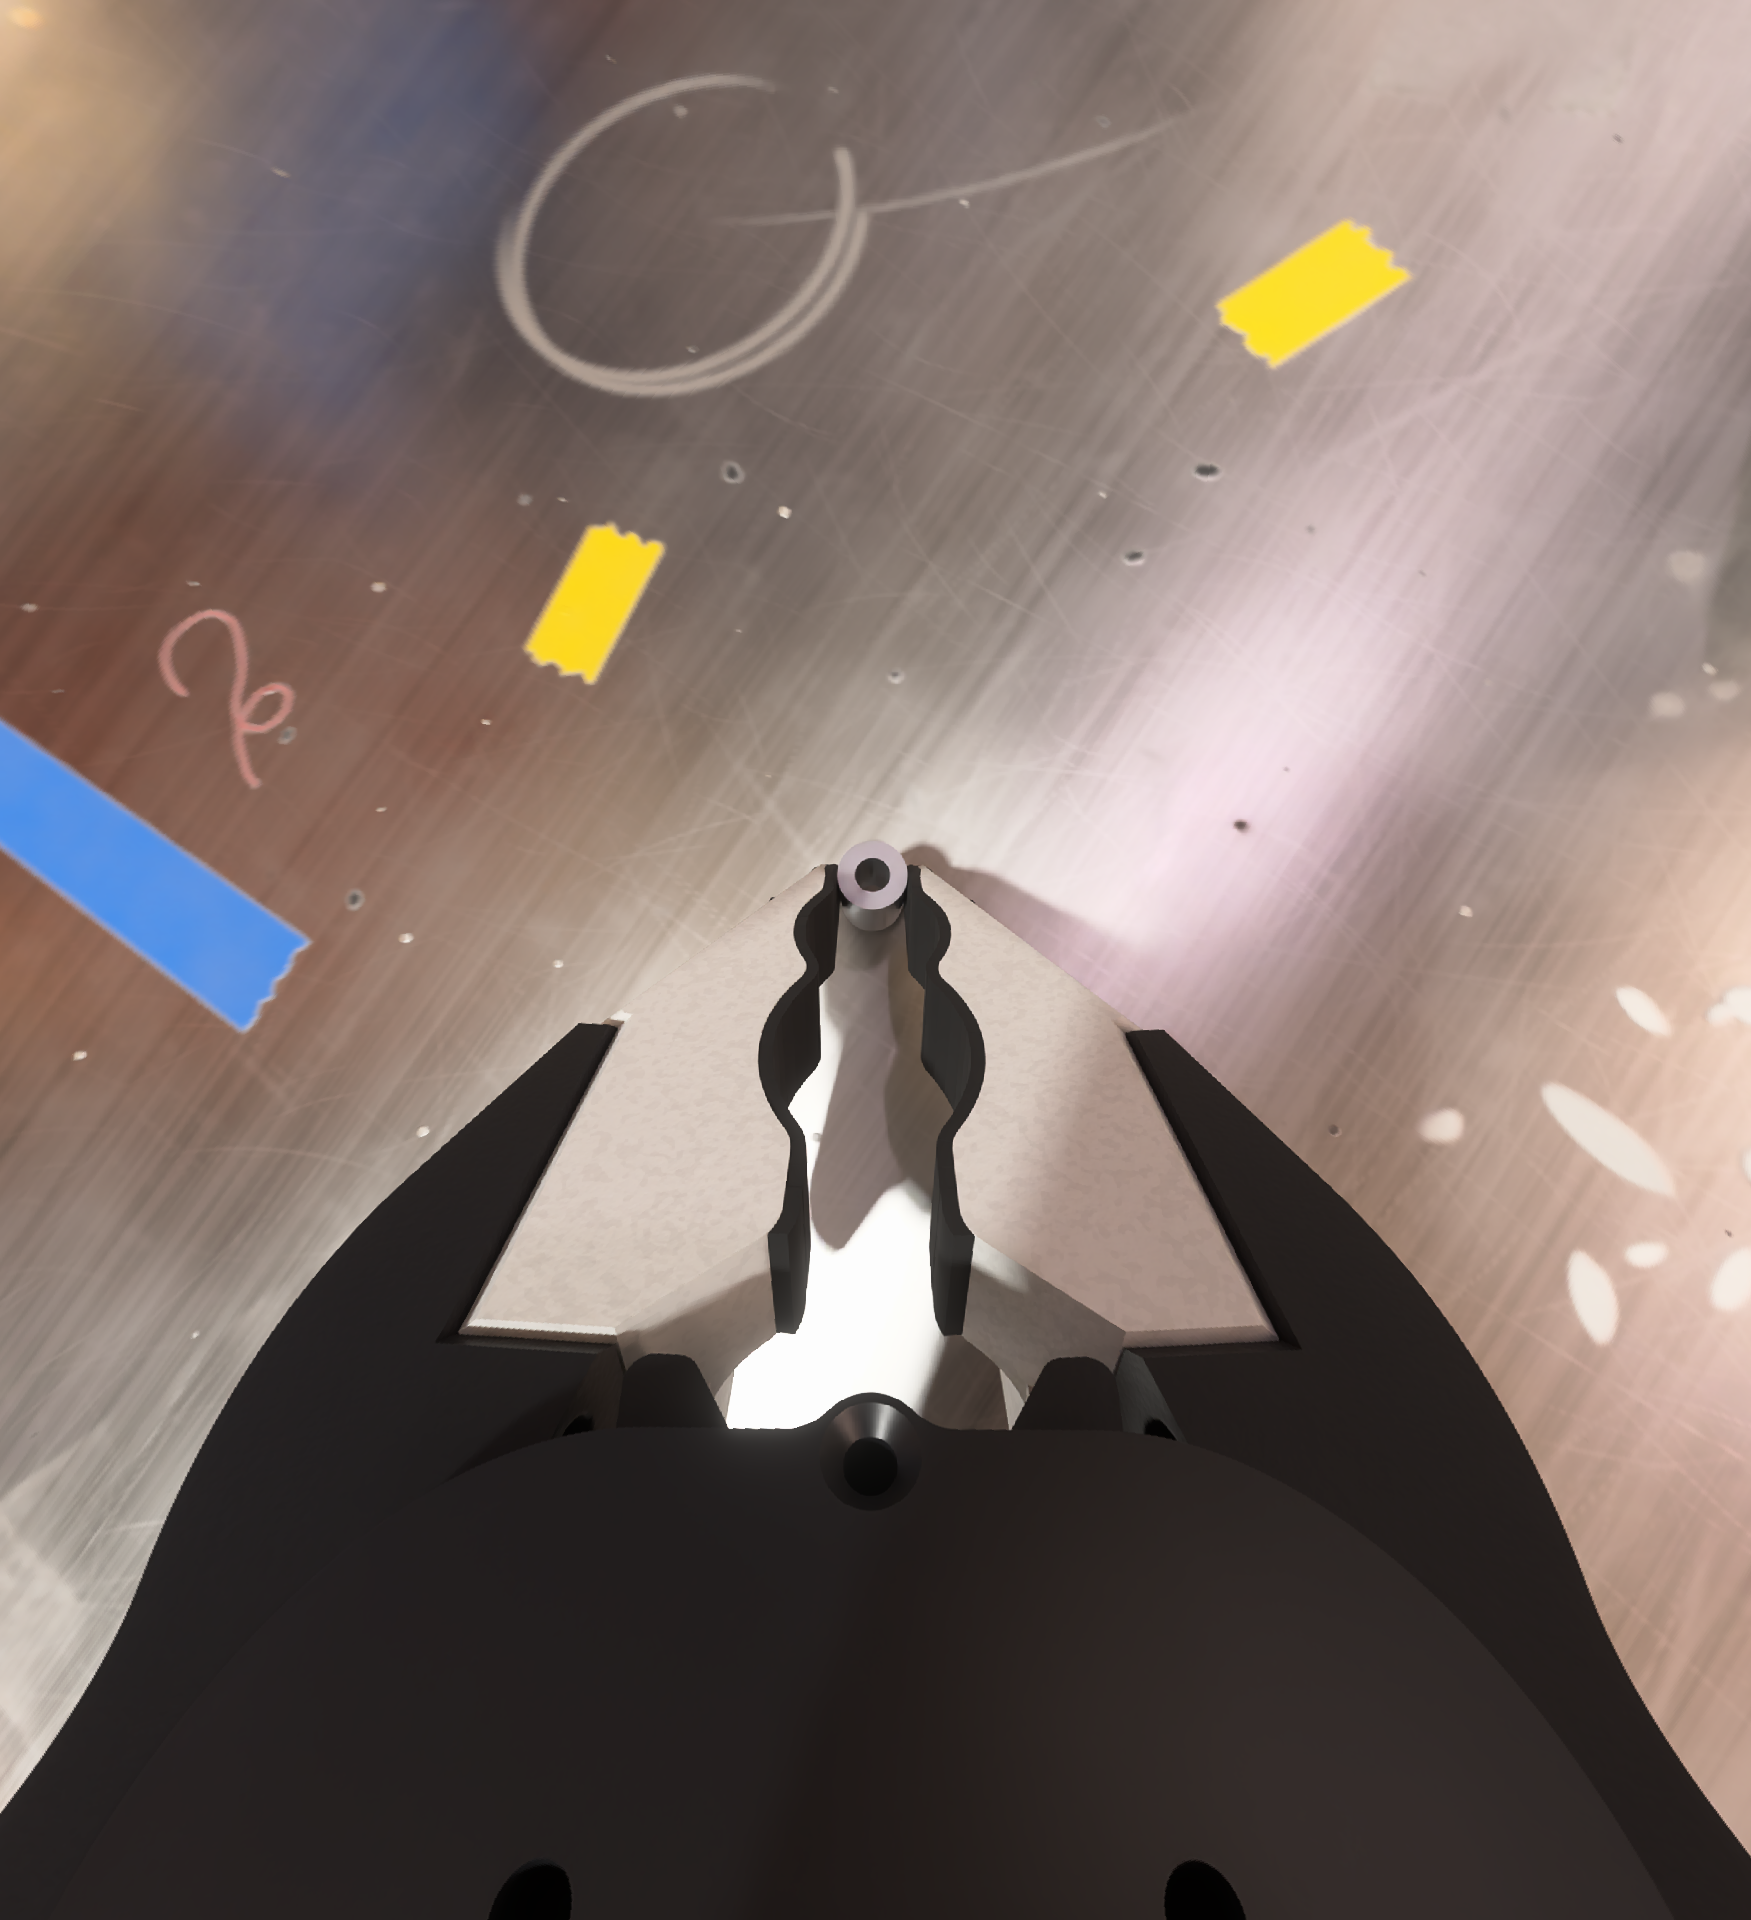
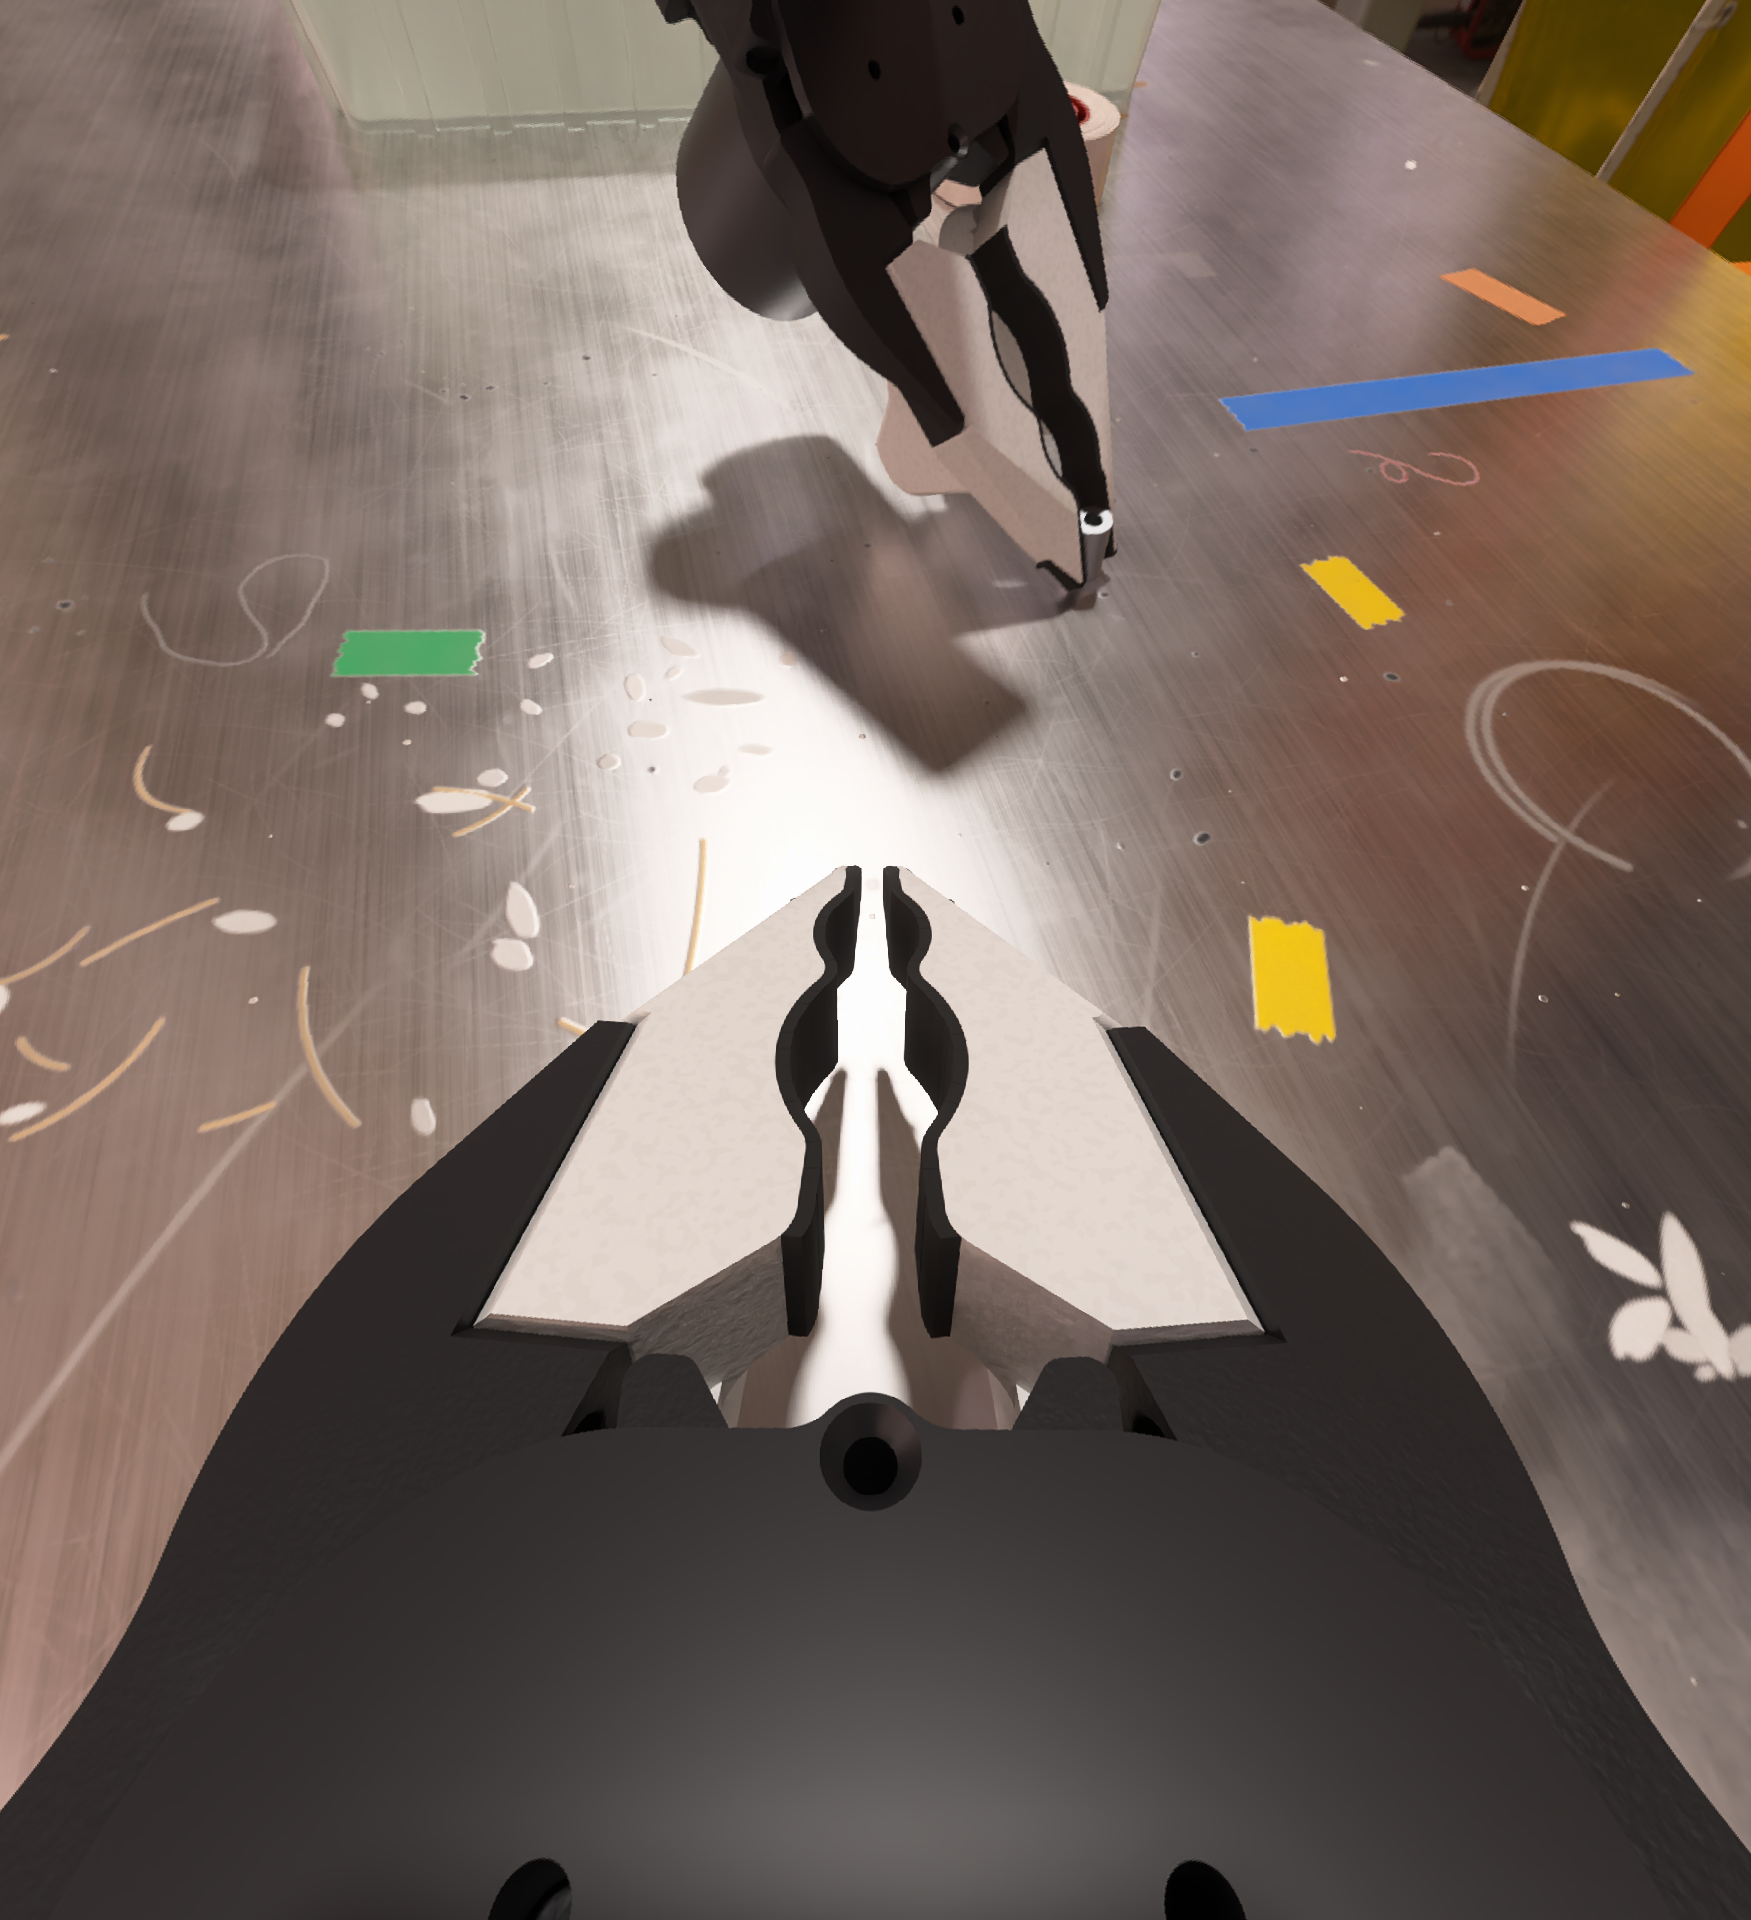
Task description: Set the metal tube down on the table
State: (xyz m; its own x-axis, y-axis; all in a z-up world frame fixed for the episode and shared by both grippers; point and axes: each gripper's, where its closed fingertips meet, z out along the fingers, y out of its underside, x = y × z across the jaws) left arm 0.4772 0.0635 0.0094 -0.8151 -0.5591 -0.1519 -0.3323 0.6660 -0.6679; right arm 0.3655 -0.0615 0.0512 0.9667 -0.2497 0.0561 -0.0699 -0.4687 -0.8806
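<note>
1. The left gripper has the metal tube pinched at the very tips of its jaws, which are drawn in to just the tube's width. In the left wrist view the tube shows mostly end-on: a pale ring with a dark bore and a short stretch of grey wall below it.

2. The tube's long axis runs steeply down toward the worktop, close to upright with a slight tilt. To lie flat it would, I judge, have to be tipped over or let fall once the jaws part.

3. The right wrist view adds what the left cannot: the left gripper seen from the side, tilted down, with the tube reaching to or just above the worktop. Whether the lower end touches, I cannot tell; its shadow meets it closely.

4. The right gripper holds nothing. Its jaws stand nearly closed with a thin gap between them, well apart from the tube, so the left gripper alone acts.

5. Only the left wrist view shows the tube's hollow end clearly, and 2 yellow tape pieces and a blue strip lying beyond it, none in the way.

6. Risk, as I judge it: a round tube released from near upright may topple and roll.
</note>
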